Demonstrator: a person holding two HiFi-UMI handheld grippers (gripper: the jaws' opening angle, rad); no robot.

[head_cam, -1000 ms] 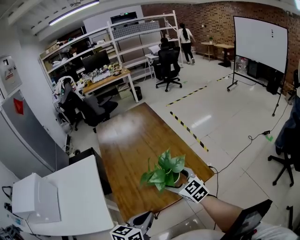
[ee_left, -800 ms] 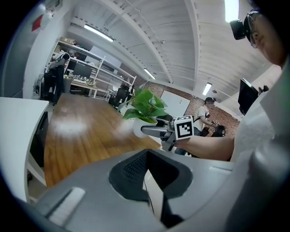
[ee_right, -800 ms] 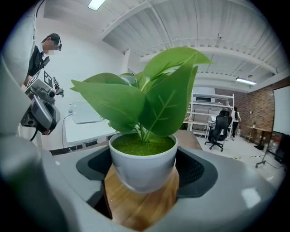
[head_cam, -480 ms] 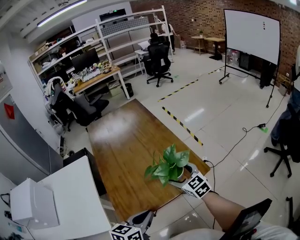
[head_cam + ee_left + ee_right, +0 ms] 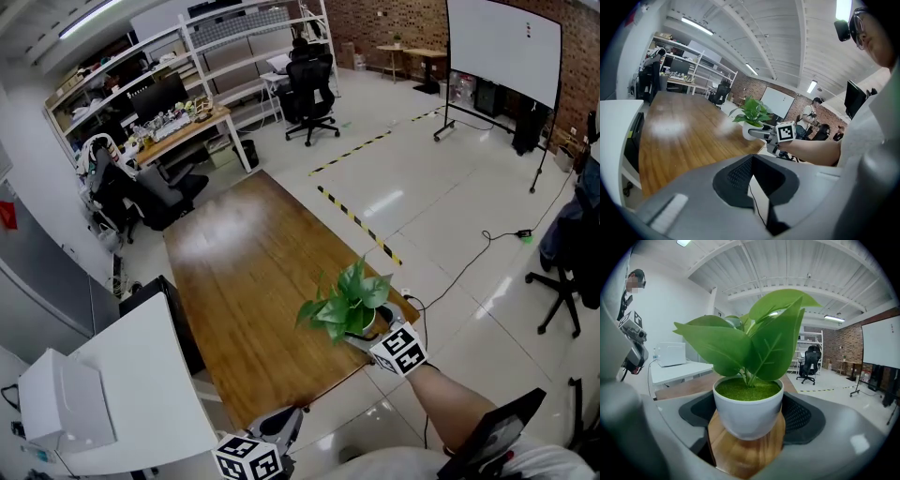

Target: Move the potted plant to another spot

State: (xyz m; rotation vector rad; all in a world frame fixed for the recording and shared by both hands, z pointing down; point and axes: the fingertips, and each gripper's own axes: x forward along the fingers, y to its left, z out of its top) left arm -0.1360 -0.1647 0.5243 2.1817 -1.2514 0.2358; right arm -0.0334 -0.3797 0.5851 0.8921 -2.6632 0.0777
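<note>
right gripper (image 5: 367, 336): clamping potted plant (image 5: 748, 413) by its white pot, at table (image 5: 244, 281) near-right corner
left gripper (image 5: 754, 183): hanging off table's near edge, jaws closed, empty

A long wooden table (image 5: 244, 281) is standing on the glossy pale floor (image 5: 441, 187), running from near to far. Light is glaring off its far end. The potted plant (image 5: 349, 300) is sitting over its near right corner; contact is unclear.

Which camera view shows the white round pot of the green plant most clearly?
The right gripper view: the white round pot fills the centre, between the jaws of the right gripper. In the head view green leaves hide most of it; in the left gripper view it is small and distant.
</note>
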